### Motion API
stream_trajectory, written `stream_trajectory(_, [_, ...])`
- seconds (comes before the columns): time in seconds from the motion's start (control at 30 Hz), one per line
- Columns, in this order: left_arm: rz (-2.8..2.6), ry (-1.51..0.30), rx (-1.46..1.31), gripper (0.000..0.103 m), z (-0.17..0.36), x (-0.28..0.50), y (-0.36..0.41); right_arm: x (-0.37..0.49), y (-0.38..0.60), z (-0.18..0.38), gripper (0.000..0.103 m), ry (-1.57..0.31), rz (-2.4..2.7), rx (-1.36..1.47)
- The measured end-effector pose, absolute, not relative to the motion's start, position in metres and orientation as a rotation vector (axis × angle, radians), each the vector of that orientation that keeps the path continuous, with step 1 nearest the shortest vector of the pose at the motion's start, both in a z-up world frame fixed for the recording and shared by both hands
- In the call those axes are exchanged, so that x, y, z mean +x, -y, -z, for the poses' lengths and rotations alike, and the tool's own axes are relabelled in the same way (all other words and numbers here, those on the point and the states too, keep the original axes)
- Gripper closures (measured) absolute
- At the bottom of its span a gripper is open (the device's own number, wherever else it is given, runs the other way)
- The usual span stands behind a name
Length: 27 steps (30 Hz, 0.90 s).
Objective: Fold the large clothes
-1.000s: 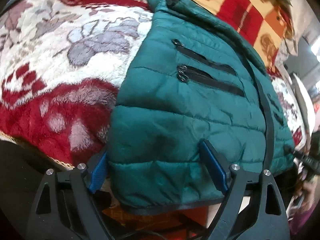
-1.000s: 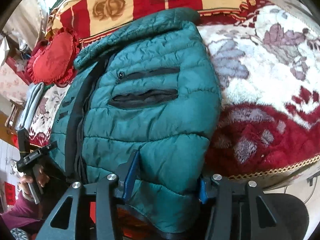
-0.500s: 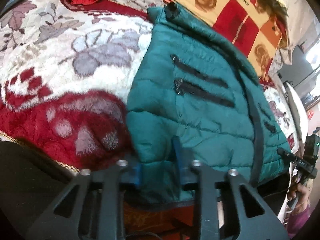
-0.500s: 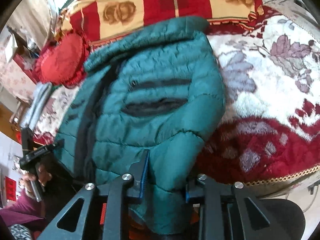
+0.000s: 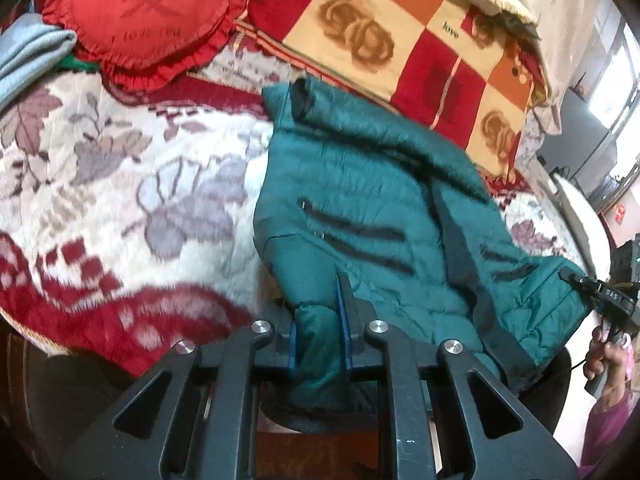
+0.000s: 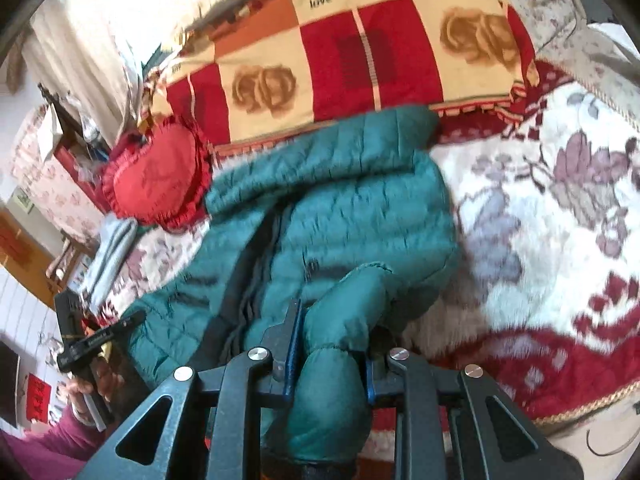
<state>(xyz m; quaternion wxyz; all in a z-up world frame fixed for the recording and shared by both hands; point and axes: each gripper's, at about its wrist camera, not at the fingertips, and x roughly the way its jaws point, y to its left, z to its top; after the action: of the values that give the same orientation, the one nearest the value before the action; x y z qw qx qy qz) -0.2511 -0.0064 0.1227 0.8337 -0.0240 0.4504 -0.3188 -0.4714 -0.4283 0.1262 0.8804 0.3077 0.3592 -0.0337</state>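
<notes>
Green puffer jacket (image 5: 372, 184) lies on the floral blanket (image 5: 120, 184) of the bed, collar toward the checked pillow (image 5: 404, 36). Left hand-held gripper (image 5: 320, 340) is clamped tight on a bunch of its hem. Right hand-held gripper (image 6: 326, 364) pinches the opposite hem corner, jaws nearly closed. Red heart cushion (image 6: 156, 176) sits nearby.

You are looking at a teal quilted puffer jacket (image 5: 360, 184) lying front-up, its collar pointing toward twelve o'clock and its hem coming toward six. Its dark front zipper (image 6: 244, 276) is running down the middle, two black pocket zips are showing on one panel, and both hem corners are bunching upward.
</notes>
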Motion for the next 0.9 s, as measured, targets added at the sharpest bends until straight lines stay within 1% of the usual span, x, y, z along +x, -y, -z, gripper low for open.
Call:
stream_trajectory(0.23, [0.675, -0.889, -0.104, 0.088, -0.152, -0.229, 0.015, -0.446, 0.443, -0.150, 0.080, -0.678, 0.095, 0.618])
stream_trajectory(0.47, [0.646, -0.839, -0.172, 0.088, -0.178, -0.190, 0.036, -0.404, 0.466, -0.177, 0.081, -0.617, 0.137, 0.587])
stream_trajectory(0.77, [0.584, -0.844, -0.193, 0.088, -0.191, -0.120, 0.080, -0.335, 0.508, -0.176, 0.083, -0.624, 0.218, 0.588])
stream_trajectory(0.9, [0.536, -0.864, -0.173, 0.088, -0.184, -0.084, 0.106, -0.302, 0.523, -0.168, 0.083, -0.646, 0.258, 0.578])
